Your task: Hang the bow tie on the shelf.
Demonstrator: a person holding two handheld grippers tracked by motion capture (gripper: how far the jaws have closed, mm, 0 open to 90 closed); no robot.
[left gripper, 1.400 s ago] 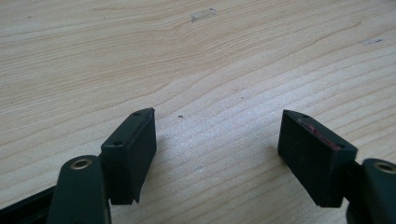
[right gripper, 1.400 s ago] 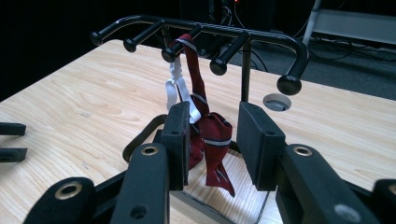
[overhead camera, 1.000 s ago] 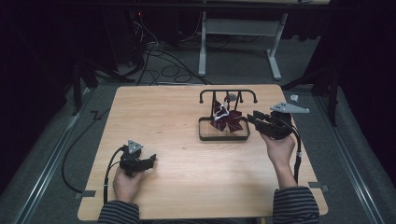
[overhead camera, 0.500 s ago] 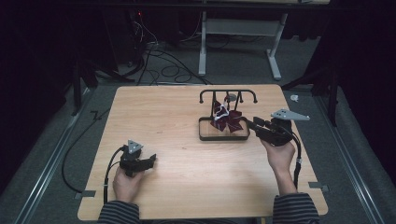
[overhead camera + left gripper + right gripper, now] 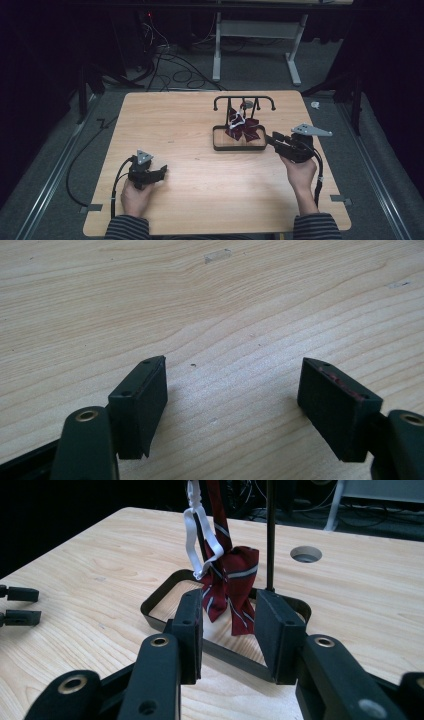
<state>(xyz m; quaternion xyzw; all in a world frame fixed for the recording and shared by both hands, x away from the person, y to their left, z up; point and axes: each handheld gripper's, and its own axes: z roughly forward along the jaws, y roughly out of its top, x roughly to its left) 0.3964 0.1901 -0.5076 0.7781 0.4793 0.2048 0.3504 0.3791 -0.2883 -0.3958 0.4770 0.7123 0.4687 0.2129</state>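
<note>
Red striped bow tie point(image 5: 231, 582) — hangs from the black stand point(image 5: 244, 100) over its tray point(image 5: 239, 147), far right of the counter point(image 5: 190, 125). Right gripper point(image 5: 227, 630) — released, jaws apart just before the tray rim, bow tie beyond them. Left gripper point(image 5: 232, 395) — released, empty, well apart.

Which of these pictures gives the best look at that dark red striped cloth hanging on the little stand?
The right gripper view: the red striped cloth hangs close up, stripes and a white strap plain, just beyond the open right gripper. The high view shows the cloth small and dark over the stand's tray. The left gripper view looks at the wooden table.
</note>
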